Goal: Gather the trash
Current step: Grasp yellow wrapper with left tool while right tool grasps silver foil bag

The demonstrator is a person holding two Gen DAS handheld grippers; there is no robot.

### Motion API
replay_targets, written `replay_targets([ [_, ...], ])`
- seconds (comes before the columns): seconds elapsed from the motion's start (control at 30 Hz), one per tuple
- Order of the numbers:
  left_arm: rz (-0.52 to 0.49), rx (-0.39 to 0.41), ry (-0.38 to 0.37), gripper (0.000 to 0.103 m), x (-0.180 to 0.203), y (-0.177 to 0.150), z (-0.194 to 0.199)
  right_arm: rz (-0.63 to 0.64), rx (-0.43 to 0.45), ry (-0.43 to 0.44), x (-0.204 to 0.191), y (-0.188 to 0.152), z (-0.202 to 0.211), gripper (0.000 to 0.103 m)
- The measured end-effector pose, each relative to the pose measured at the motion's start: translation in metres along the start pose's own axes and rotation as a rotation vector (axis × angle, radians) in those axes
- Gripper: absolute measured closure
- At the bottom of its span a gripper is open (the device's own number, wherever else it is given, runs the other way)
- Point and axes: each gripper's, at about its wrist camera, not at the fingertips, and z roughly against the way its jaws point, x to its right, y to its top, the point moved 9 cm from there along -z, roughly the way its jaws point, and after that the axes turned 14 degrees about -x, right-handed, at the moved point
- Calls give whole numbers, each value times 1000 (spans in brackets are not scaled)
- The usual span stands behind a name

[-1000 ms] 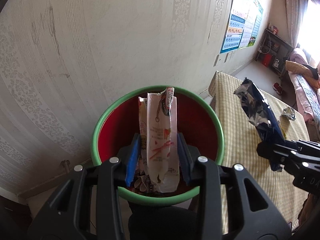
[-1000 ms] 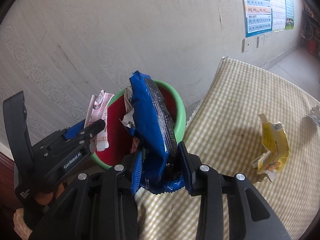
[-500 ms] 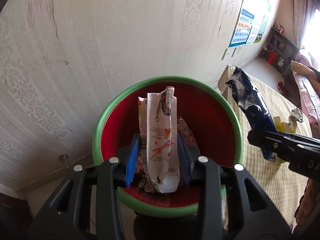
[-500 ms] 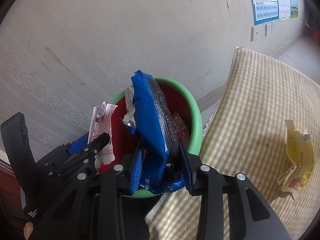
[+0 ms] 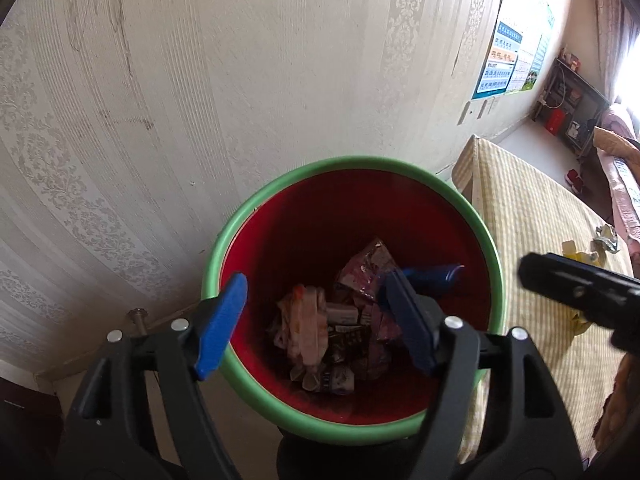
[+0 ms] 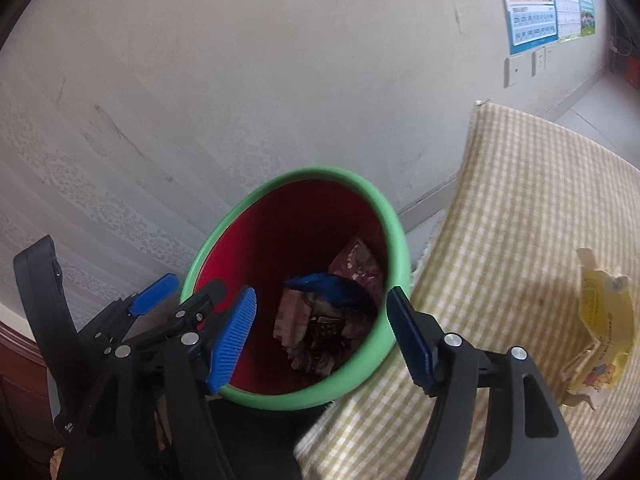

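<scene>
Now both are empty: the left hand-held gripper (image 5: 312, 320) and the right hand-held gripper (image 6: 320, 332) have just been opening and stand wide over the green-rimmed red bin (image 5: 280, 208), nothing between their pads. Below, the pale wrapper (image 5: 306, 328) and blue packet (image 6: 336, 288) lie among the bin's litter. Left to collect: a yellow wrapper (image 6: 600, 320) and crumpled scrap (image 5: 606, 236) on the checked bed (image 6: 520, 200).

daylight from right | window glare | fisheye edge warp | slight blur
</scene>
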Motion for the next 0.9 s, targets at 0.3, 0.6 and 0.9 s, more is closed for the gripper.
replay_targets([
  [0.3,93,43,-201,30,46,4,32,-250,254,-254,165,-7,107,29],
  [0.6,-125,-47,-278,29,162,-22,14,-653,207,-404,376,-30,129,29],
  [0.9,-241,-74,-272,29,221,-29,6,-578,208,-311,375,-26,124,73],
])
